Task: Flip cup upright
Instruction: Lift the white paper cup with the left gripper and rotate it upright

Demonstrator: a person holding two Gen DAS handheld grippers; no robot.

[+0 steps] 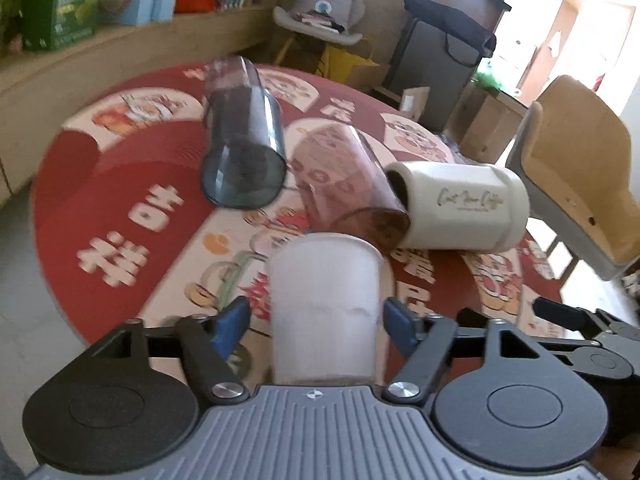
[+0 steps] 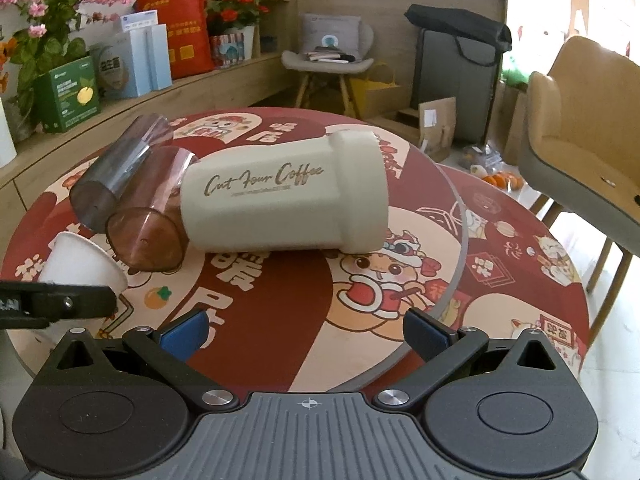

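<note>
Trouble could come from crowding: the white paper cup [image 1: 324, 308] sits between the left tongs [image 1: 318, 322], whose pads look just apart from it, so the grasp cannot be confirmed. It lies just before the pink tumbler [image 1: 352, 184], and swinging it may knock that away. Right tongs [image 2: 306, 330] gape, released. Counted: four cups, adding the cream mug [image 2: 284, 196] and grey tumbler [image 1: 244, 140], two tongs, one worktop [image 2: 500, 240].

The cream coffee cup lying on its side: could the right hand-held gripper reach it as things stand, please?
Probably yes: the right hand-held gripper is open, with only bare tablecloth before the cream coffee cup.
</note>
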